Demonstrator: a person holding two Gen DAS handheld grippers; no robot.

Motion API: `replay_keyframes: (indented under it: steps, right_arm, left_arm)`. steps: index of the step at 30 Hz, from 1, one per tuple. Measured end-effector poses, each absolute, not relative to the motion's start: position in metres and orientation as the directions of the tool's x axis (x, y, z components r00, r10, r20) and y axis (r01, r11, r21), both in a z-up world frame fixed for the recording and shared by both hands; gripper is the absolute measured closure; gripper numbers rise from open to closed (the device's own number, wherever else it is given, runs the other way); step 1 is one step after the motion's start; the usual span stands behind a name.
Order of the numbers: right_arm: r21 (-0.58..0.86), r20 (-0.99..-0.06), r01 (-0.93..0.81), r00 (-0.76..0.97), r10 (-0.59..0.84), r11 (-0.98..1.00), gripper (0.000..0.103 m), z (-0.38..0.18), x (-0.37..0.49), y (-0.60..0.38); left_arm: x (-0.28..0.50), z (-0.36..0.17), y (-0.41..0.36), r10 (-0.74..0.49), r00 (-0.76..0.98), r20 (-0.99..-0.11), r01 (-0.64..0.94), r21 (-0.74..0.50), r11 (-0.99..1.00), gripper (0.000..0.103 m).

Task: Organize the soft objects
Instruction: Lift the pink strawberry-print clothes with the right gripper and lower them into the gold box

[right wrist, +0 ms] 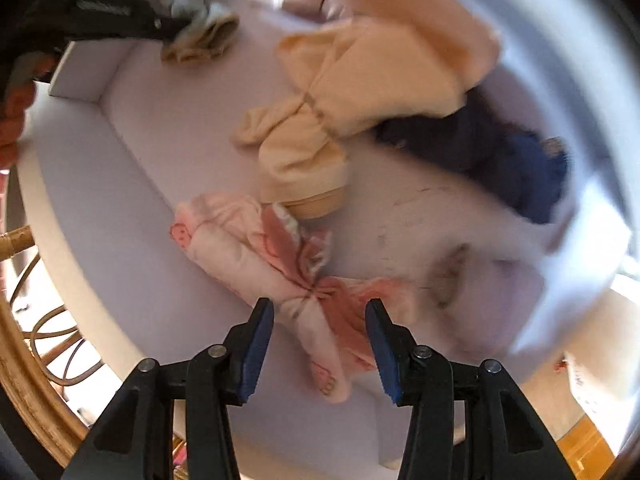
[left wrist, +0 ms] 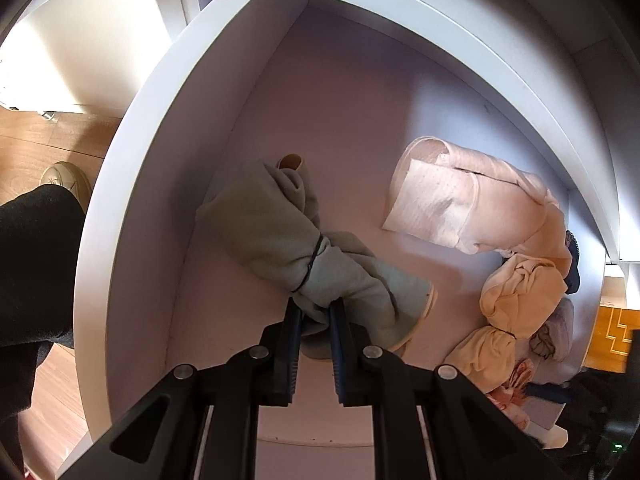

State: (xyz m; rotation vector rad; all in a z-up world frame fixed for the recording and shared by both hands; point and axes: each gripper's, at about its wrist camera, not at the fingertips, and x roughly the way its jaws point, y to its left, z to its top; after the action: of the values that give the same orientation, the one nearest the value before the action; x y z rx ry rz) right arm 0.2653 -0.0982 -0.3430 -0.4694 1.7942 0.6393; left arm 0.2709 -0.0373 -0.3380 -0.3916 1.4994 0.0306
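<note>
A grey-green cloth roll (left wrist: 264,232) tied with a black band lies in the left part of a white drawer (left wrist: 132,160). My left gripper (left wrist: 316,306) is shut on its near end. In the right wrist view that gripper (right wrist: 168,28) shows at the top left, still pinching the grey-green roll (right wrist: 200,36). My right gripper (right wrist: 319,306) points down, open, with a pink patterned bundle (right wrist: 240,248) lying below and between its fingers; the pads do not press on it.
A cream tied bundle (right wrist: 312,136), a peach folded garment (left wrist: 460,208), a dark blue cloth (right wrist: 520,168) and a lilac piece (right wrist: 500,292) fill the drawer's right side. A rattan frame (right wrist: 24,360) stands outside. A person's black-clad leg (left wrist: 32,260) and shoe (left wrist: 66,180) are on the wooden floor.
</note>
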Motion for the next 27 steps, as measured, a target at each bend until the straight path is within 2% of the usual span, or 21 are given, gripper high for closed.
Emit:
replay_keyframes:
  steps: [5,6,7,8,11,14,19,27]
  right_arm:
    - [0.230,-0.940,-0.515,-0.337,0.053,0.826,0.053,-0.360,0.264,-0.105]
    - [0.243,-0.940,-0.494,-0.332,0.077,0.835,0.056,-0.358,0.262,-0.108]
    - [0.262,-0.938,-0.471,-0.329,0.107,0.842,0.066,-0.355,0.259,-0.111]
    - [0.268,-0.940,-0.450,-0.316,0.129,0.852,0.072,-0.351,0.259,-0.121]
    - [0.282,-0.947,-0.357,-0.250,0.200,0.890,0.078,-0.338,0.253,-0.142]
    - [0.293,-0.949,-0.295,-0.203,0.240,0.909,0.078,-0.326,0.253,-0.155]
    - [0.293,-0.956,-0.287,-0.109,0.273,0.912,0.079,-0.288,0.246,-0.159]
    - [0.315,-0.939,-0.251,0.061,0.339,0.915,0.079,-0.187,0.235,-0.171]
  left_arm:
    - [0.269,-0.345,-0.038,-0.226,0.084,-0.971,-0.261,-0.240,0.935,0.091]
    - [0.267,-0.353,-0.042,-0.226,0.084,-0.971,-0.260,-0.240,0.935,0.091]
    - [0.267,-0.353,-0.042,-0.225,0.084,-0.971,-0.260,-0.239,0.936,0.091]
    - [0.267,-0.354,-0.042,-0.225,0.084,-0.971,-0.259,-0.239,0.936,0.091]
    - [0.267,-0.355,-0.043,-0.225,0.084,-0.971,-0.259,-0.239,0.936,0.091]
    - [0.267,-0.355,-0.043,-0.225,0.084,-0.971,-0.259,-0.239,0.936,0.091]
    - [0.267,-0.356,-0.044,-0.226,0.084,-0.970,-0.259,-0.240,0.936,0.090]
    - [0.266,-0.355,-0.042,-0.232,0.083,-0.969,-0.264,-0.245,0.933,0.090]
